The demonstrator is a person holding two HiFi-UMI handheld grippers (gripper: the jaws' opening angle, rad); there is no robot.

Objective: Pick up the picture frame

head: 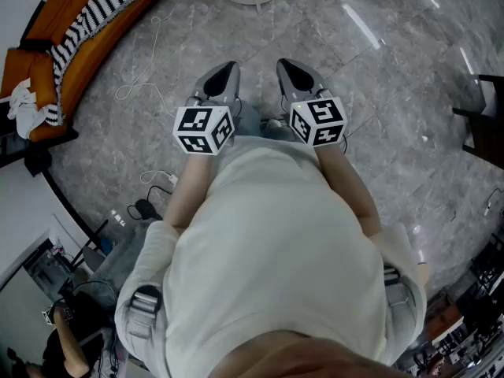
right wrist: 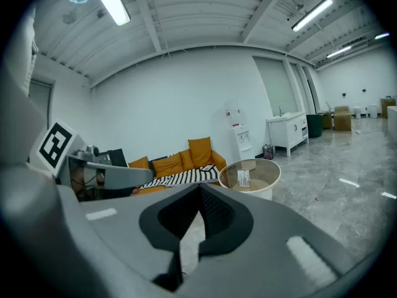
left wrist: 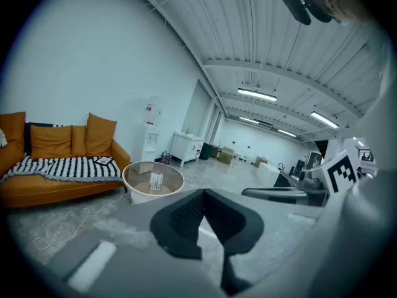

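Left gripper (head: 227, 71), right gripper (head: 285, 68): jaws closed, empty; round table (left wrist: 139, 196) card (left wrist: 156, 181) print unreadable.

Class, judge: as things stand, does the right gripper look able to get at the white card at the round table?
Probably not yet: the shut right gripper sits near the body, with open floor between it and the round table with the card. Nothing blocks the way.
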